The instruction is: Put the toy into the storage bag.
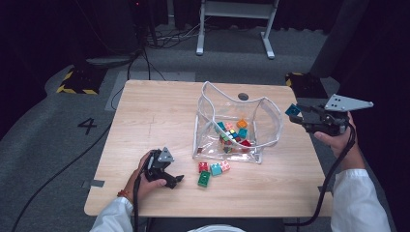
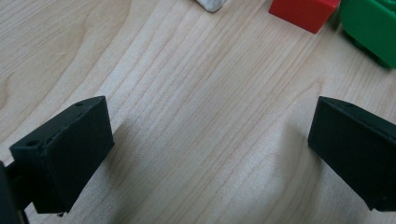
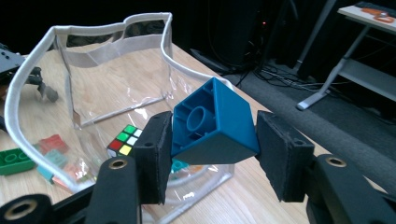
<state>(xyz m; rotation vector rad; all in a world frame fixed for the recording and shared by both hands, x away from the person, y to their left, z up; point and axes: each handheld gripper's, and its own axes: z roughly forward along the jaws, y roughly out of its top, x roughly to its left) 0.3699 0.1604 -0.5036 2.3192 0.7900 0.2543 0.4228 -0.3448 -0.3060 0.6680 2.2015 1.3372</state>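
Colours on the pale wood-grain desk (image 1: 159, 111)

The right gripper (image 3: 210, 140) has black jaws closed on a plain blue brick (image 3: 215, 123). The pouch (image 1: 270, 121) is clear plastic with white edging; inside it lie a puzzle cube (image 3: 123, 140) of red, green, yellow and white squares on black, plus orange, teal and red bricks. Outside the pouch sit a green brick (image 1: 204, 179), a red brick (image 1: 203, 167), a teal brick (image 1: 215, 169) and a pink brick (image 1: 225, 166). The left gripper (image 1: 164, 170) is black with a grey plate. The sleeves (image 1: 360, 203) are white.
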